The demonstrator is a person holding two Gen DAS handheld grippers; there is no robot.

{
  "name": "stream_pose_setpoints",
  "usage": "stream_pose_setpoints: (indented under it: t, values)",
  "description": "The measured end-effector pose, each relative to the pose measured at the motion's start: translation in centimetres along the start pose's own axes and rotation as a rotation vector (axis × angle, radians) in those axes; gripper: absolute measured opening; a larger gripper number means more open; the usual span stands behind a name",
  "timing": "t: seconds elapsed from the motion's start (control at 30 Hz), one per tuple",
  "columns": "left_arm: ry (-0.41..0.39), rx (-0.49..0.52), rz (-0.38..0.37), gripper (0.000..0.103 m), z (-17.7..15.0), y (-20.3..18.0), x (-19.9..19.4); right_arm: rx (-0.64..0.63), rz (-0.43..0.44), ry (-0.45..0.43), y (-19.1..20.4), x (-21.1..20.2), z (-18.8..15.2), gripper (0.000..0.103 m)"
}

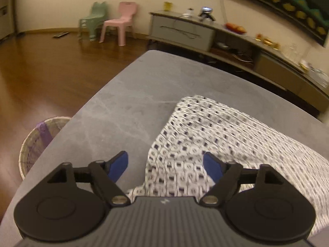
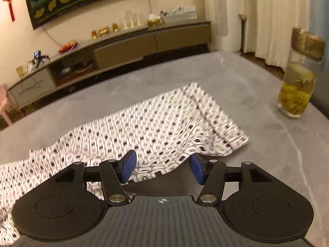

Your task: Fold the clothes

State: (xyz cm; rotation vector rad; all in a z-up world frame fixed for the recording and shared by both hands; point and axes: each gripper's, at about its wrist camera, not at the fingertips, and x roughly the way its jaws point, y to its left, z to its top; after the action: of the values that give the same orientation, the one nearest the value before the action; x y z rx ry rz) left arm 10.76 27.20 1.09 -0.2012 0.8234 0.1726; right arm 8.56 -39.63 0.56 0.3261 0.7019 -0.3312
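A white garment with a small dark geometric print (image 1: 216, 135) lies spread on the grey stone-look table (image 1: 127, 103). My left gripper (image 1: 165, 167) is open above the cloth's near left edge, blue pads wide apart, with nothing held between them. In the right wrist view the same garment (image 2: 156, 123) stretches from the left edge to the middle of the table (image 2: 267, 135). My right gripper (image 2: 163, 169) is open too, just over the cloth's near edge, where a fold is lifted slightly off the table. Both views are a little blurred.
A glass bottle with yellow-green tea (image 2: 298, 76) stands on the table at the right. A woven basket (image 1: 39, 142) sits on the wooden floor by the table's left edge. A low TV cabinet (image 2: 123, 49) lines the far wall; two small plastic chairs (image 1: 121, 22) stand beyond.
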Motion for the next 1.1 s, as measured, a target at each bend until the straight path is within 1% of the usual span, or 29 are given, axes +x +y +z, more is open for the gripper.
stream_pose_setpoints:
  t: [0.03, 0.07, 0.1, 0.13, 0.2, 0.23, 0.27, 0.3, 0.37, 0.4, 0.43, 0.47, 0.5, 0.53, 0.57, 0.63, 0.7, 0.73, 0.77, 0.83, 0.87, 0.9, 0.93, 0.97, 1.0, 1.03, 1.07, 1.1]
  values:
    - [0.004, 0.019, -0.010, 0.090, -0.4, 0.1, -0.4, -0.003, 0.008, 0.010, 0.1, 0.3, -0.1, 0.060]
    - [0.016, 0.036, 0.000, 0.090, -0.9, 0.1, -0.4, -0.009, 0.017, 0.014, 0.1, 0.4, 0.0, 0.060]
    - [0.032, 0.054, 0.019, 0.090, -1.3, 0.0, -0.2, -0.018, 0.025, 0.009, 0.2, 0.3, 0.2, 0.064]
    - [0.049, 0.073, 0.037, 0.090, -1.8, -0.2, 0.1, -0.026, 0.029, 0.004, 0.1, 0.1, 0.4, 0.070]
    - [0.084, 0.112, 0.061, 0.090, -2.3, -0.8, 1.1, -0.035, 0.036, 0.002, 0.0, 0.1, 0.6, 0.077]
    - [0.095, 0.131, 0.066, 0.089, -2.4, -1.1, 1.6, -0.037, 0.038, 0.008, -0.1, 0.3, 0.6, 0.078]
    - [0.097, 0.148, 0.073, 0.085, -2.6, -1.4, 2.0, -0.039, 0.041, 0.013, -0.2, 0.5, 0.6, 0.078]
    - [0.094, 0.163, 0.080, 0.079, -2.7, -1.8, 2.2, -0.037, 0.043, 0.019, -0.4, 0.8, 0.6, 0.078]
    - [0.075, 0.197, 0.088, 0.028, -3.0, -2.2, 2.4, -0.020, 0.050, 0.032, -0.9, 1.6, 0.6, 0.075]
    - [0.061, 0.199, 0.077, 0.025, -2.9, -2.3, 2.3, -0.005, 0.056, 0.039, -1.2, 1.9, 0.6, 0.069]
    - [0.039, 0.189, 0.061, 0.019, -2.7, -2.2, 2.0, 0.008, 0.060, 0.048, -1.5, 2.3, 0.7, 0.053]
    - [0.012, 0.180, 0.044, 0.018, -2.6, -2.2, 1.7, 0.020, 0.059, 0.060, -1.8, 2.9, 0.7, 0.045]
    - [-0.024, 0.165, 0.023, 0.017, -2.4, -2.2, 1.0, 0.029, 0.056, 0.066, -2.0, 3.3, 0.7, 0.033]
    - [-0.057, 0.126, -0.012, 0.017, -2.1, -1.8, 0.3, 0.036, 0.054, 0.067, -2.2, 3.5, 0.7, 0.020]
    - [-0.079, 0.071, -0.055, 0.017, -1.8, -1.1, -0.3, 0.042, 0.052, 0.063, -2.4, 3.7, 0.8, 0.016]
    - [-0.115, -0.061, -0.139, 0.017, -1.4, 0.6, -1.3, 0.056, 0.047, 0.039, -2.7, 3.3, 1.1, 0.015]
    - [-0.107, -0.155, -0.171, 0.017, -1.4, 2.3, -1.5, 0.068, 0.035, 0.017, -2.9, 2.7, 1.4, 0.015]
    - [-0.091, -0.178, -0.173, 0.018, -1.4, 3.0, -1.4, 0.068, 0.019, 0.013, -3.0, 2.4, 1.6, 0.015]
    - [-0.054, -0.140, -0.129, 0.024, -1.4, 2.9, -0.9, 0.063, 0.001, 0.016, -3.1, 2.3, 1.7, 0.015]
    - [0.000, 0.000, 0.018, 0.036, -1.6, 1.8, -0.3, 0.027, -0.032, 0.022, -3.0, 1.9, 1.9, 0.017]
    - [-0.008, 0.065, 0.084, 0.044, -1.6, 1.0, -0.5, -0.001, -0.031, 0.009, -2.8, 1.6, 2.2, 0.020]
    - [-0.026, 0.117, 0.135, 0.050, -1.3, 0.4, -0.8, -0.025, -0.034, 0.005, -2.6, 1.9, 2.6, 0.038]
    - [-0.061, 0.145, 0.159, 0.066, -0.8, -0.1, -1.3, -0.046, -0.041, 0.010, -2.4, 2.7, 3.2, 0.063]
    - [-0.094, 0.164, 0.175, 0.076, -0.1, -0.5, -1.7, -0.067, -0.049, 0.015, -2.2, 3.6, 3.8, 0.072]
    - [-0.118, 0.164, 0.169, 0.077, 0.9, -0.8, -1.8, -0.088, -0.056, 0.020, -1.9, 4.5, 4.4, 0.082]
    - [-0.119, 0.157, 0.143, 0.077, 2.1, -1.1, -1.4, -0.109, -0.063, 0.024, -1.7, 5.4, 5.0, 0.085]
    - [-0.097, 0.160, 0.117, 0.077, 3.2, -1.5, -0.3, -0.129, -0.070, 0.029, -1.5, 6.3, 5.6, 0.085]
    - [-0.065, 0.178, 0.108, 0.078, 4.3, -2.1, 1.2, -0.150, -0.077, 0.034, -1.3, 7.2, 6.2, 0.085]
